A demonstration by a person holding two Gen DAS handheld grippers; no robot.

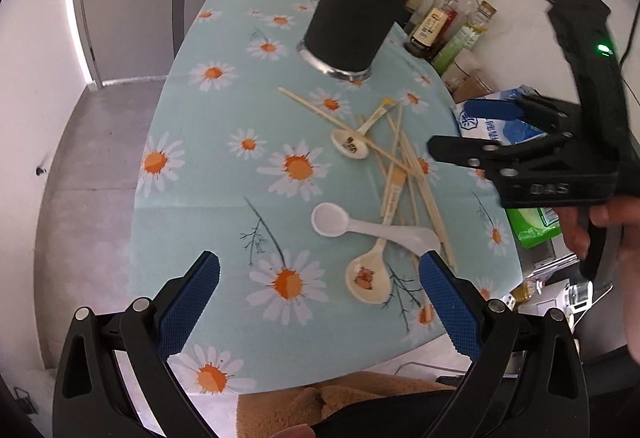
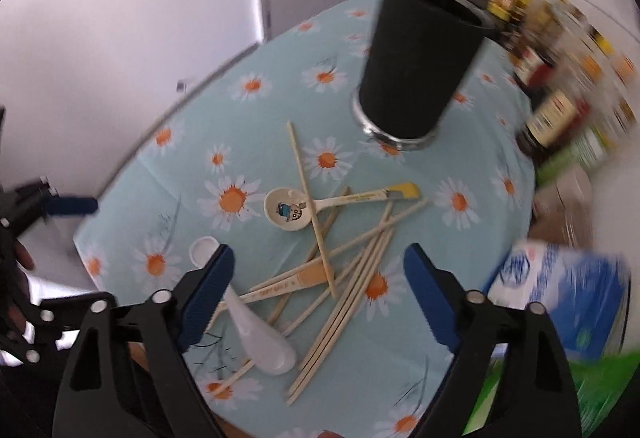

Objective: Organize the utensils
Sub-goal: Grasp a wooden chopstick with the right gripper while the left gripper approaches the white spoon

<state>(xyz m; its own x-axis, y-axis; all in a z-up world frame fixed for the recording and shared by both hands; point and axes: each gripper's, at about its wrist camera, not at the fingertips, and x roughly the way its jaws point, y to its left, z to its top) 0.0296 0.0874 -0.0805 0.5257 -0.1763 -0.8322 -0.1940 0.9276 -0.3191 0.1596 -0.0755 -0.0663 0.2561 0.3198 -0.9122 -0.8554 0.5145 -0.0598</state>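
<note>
Both wide-spread grippers, left gripper (image 1: pixel 320 302) and right gripper (image 2: pixel 318 294), above thin wooden chopsticks (image 2: pixel 352 278)

The left gripper (image 1: pixel 319 308) hangs low with its blue-padded fingers (image 1: pixel 188 308) spread wide apart and nothing between them. The right gripper (image 2: pixel 319 301) is likewise spread wide, its blue pads (image 2: pixel 430 300) parted and holding nothing. Seen from the left wrist view, the right gripper (image 1: pixel 466 128) sits higher and off to the right, pointing leftward, with the person's right hand (image 1: pixel 608 234) wrapped around its black handle
</note>
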